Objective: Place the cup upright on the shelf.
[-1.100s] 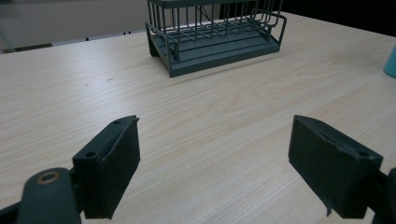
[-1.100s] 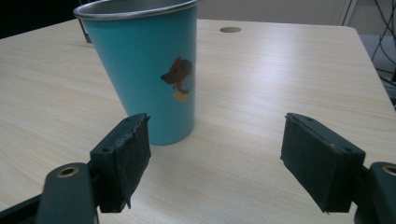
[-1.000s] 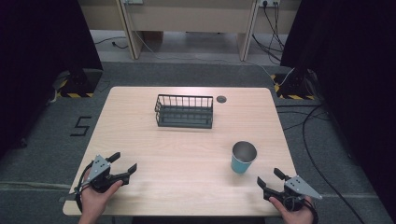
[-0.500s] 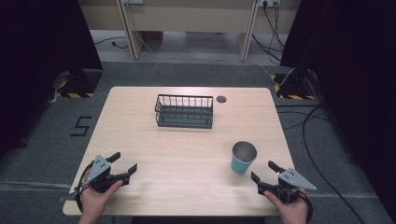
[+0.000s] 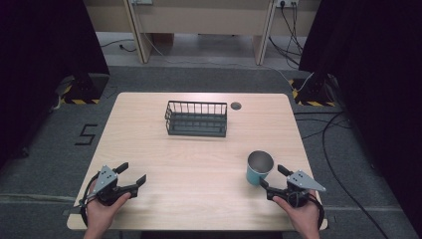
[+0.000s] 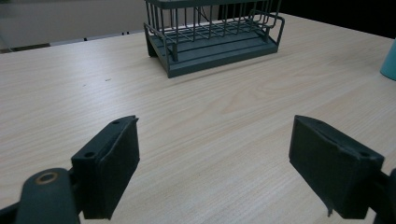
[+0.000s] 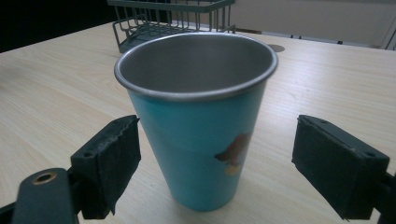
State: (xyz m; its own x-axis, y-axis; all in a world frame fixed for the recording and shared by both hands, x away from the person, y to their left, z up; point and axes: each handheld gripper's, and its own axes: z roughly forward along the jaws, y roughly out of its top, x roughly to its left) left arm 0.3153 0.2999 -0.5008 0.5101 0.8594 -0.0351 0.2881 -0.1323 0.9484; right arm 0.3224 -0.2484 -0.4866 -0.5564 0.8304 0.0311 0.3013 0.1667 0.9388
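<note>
A teal metal cup (image 5: 259, 168) (image 7: 198, 116) stands upright on the wooden table (image 5: 199, 164) at the front right. My right gripper (image 5: 271, 177) (image 7: 215, 168) is open just behind it on my side, its jaws spread wider than the cup and not touching it. A dark wire basket (image 5: 196, 118) (image 6: 212, 32) sits near the table's far middle, and it looks empty. My left gripper (image 5: 132, 173) (image 6: 215, 168) is open near the front left corner, with nothing between its jaws, facing the basket.
A small round hole (image 5: 236, 105) lies in the tabletop just right of the basket. Cables (image 5: 338, 134) run over the floor to the right of the table. The cup's edge (image 6: 389, 60) shows at the right of the left gripper view.
My right gripper has moved forward and left, up to the cup. The left gripper has stayed where it was.
</note>
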